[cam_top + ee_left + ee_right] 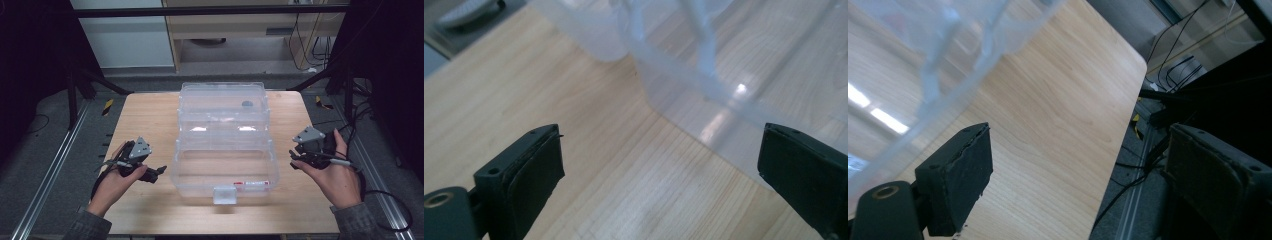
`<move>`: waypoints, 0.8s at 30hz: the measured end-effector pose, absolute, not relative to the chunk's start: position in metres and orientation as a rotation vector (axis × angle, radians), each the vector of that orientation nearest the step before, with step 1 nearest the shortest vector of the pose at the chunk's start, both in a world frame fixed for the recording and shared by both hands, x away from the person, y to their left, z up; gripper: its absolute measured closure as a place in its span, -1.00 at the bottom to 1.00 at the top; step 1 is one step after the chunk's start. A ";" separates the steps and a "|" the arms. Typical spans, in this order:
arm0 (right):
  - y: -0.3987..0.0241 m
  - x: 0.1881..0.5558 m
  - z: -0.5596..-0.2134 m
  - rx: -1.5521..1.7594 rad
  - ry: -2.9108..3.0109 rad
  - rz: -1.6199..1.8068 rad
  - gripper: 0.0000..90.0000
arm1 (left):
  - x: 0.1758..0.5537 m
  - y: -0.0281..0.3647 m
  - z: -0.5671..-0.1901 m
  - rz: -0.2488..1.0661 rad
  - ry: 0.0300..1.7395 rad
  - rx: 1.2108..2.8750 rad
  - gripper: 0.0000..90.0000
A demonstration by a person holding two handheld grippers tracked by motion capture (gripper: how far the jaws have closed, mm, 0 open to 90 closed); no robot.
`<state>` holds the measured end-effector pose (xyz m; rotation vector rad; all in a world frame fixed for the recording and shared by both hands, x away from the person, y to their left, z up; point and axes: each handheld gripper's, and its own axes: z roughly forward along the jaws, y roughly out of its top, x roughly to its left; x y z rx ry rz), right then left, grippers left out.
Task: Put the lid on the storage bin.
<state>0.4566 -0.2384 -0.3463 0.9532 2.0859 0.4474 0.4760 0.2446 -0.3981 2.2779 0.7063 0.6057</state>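
Both hands sit at the bench's near edge: left gripper (150, 172) and right gripper (300, 157), fingers spread and empty, flank the open clear box (222, 165) mid-bench, about equally near.

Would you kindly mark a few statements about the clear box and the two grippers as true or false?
1. The clear plastic box stands open on the wooden table. True.
2. The left gripper is clamped on the box wall. False: its jaws stand apart with nothing between them.
3. A red-and-white marker lies inside the box. True.
4. The right gripper holds the marker. False: its jaws are open and empty.
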 end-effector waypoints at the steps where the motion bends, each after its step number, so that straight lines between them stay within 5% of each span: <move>1: -0.236 0.457 -0.340 0.936 2.091 0.442 -0.71 | 0.475 0.240 -0.388 0.603 0.675 2.275 -0.92; 7: -0.228 0.485 -0.314 0.850 2.211 0.491 -0.41 | 0.477 0.220 -0.366 0.542 0.605 2.305 -0.92; 24: -0.207 0.532 -0.274 0.692 2.403 0.595 -0.06 | 0.474 0.175 -0.352 0.508 0.439 2.380 -0.92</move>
